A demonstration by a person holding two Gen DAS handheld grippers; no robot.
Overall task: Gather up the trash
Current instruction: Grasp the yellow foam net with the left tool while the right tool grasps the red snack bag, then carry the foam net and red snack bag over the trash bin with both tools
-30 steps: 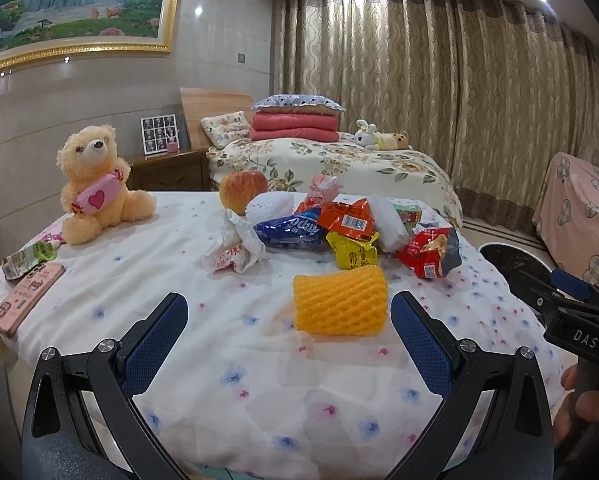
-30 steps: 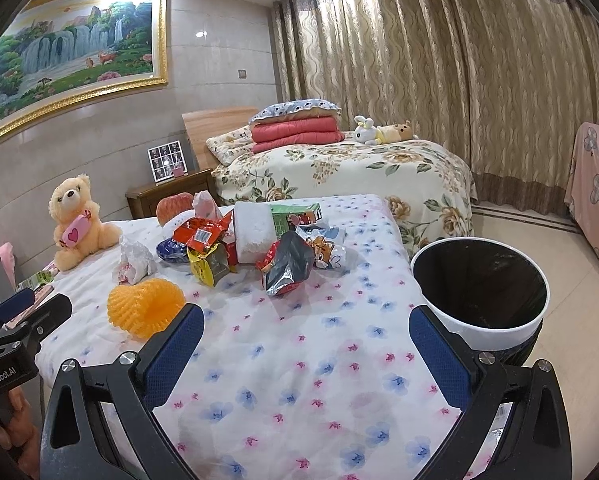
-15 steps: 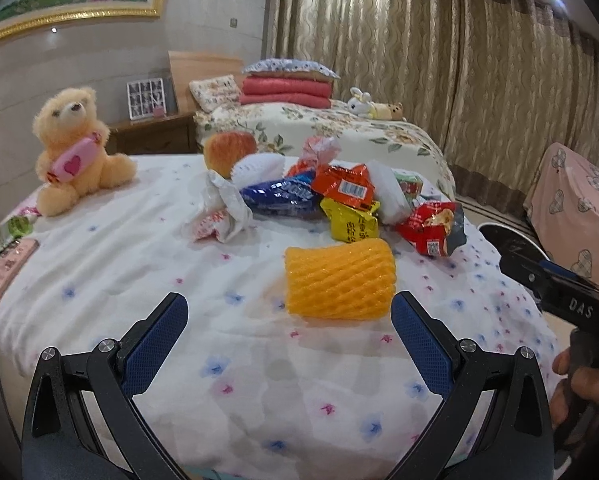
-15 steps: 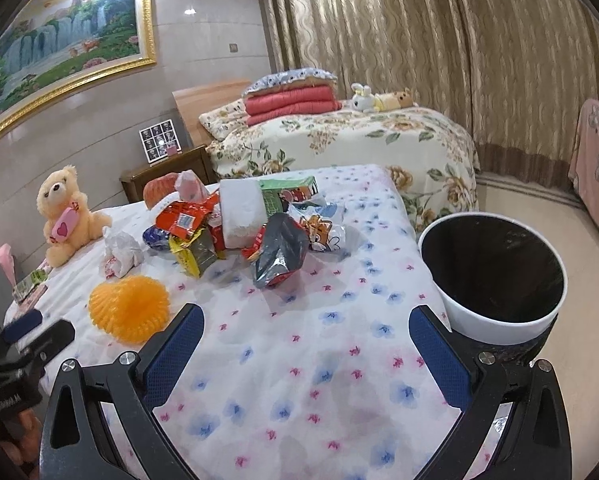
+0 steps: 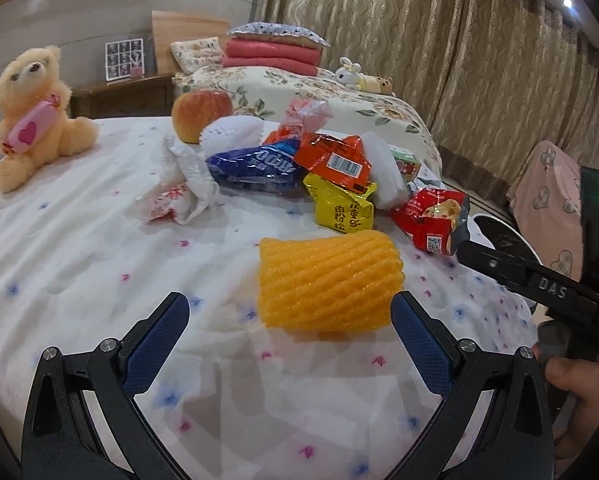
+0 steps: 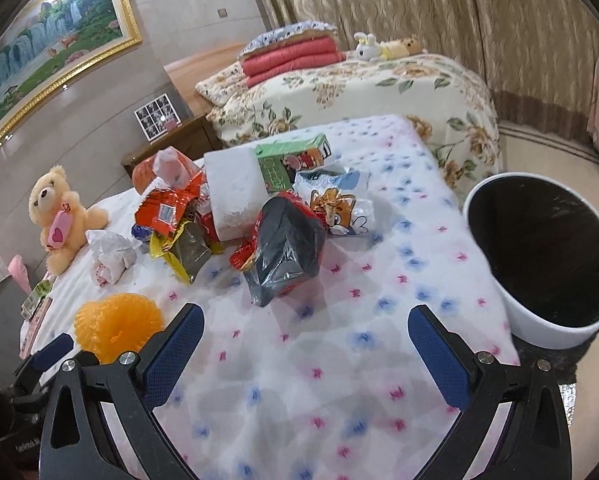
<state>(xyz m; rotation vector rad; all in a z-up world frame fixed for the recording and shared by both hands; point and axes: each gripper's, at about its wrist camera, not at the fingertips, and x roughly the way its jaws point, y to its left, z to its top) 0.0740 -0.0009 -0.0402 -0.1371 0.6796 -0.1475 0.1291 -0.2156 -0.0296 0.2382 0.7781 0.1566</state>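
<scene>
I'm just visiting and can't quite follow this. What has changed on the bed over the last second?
Both tongs have moved forward and lower. The left tongs have closed in on the orange foam fruit net, which now lies just ahead of the open jaws, not yet gripped. The right tongs have advanced toward the red crumpled snack bag, also open and empty. The wrappers and the white bin with black liner stayed put.

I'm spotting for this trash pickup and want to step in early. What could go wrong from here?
The left gripper is open, with the yellow foam net off toward its right finger, so closing may only clip or push it. The net looks soft and could slip. The apple touches the wrapper pile, so a careless grab there might roll it. The bin sits off the bed's edge, so a short drop could miss.
</scene>
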